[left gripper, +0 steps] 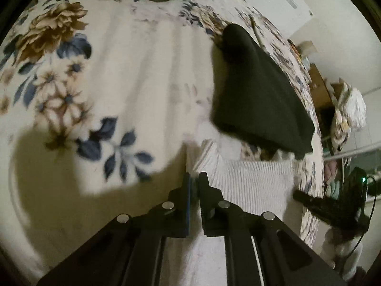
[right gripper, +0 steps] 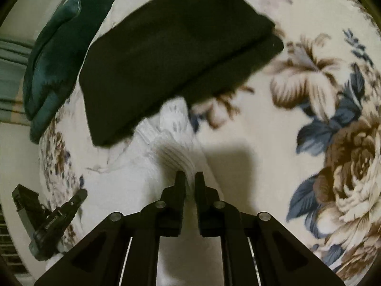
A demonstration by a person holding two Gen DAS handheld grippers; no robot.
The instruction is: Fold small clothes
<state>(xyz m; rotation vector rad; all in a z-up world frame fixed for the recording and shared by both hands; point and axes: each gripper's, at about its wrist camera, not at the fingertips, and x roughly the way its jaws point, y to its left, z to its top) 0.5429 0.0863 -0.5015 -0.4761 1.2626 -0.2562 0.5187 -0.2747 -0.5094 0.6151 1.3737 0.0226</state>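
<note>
Sock [left gripper: 250, 186], white and ribbed, lies on the floral blanket [left gripper: 133, 54] with its far end tucked under a folded black cloth [left gripper: 259, 95], and both tongs are nipped onto its near part. In its own view the left gripper [left gripper: 194, 178] has its jaws nearly together on the sock's edge, while the right gripper [right gripper: 189, 178] pinches a raised ridge of the ribbed knit, so each seems to hold one side. Such a two-point hold would let the sock be lifted evenly and doubled over without bunching, I judge; a green cushion [right gripper: 59, 54] sits at the blanket's far edge, out of the way.
</note>
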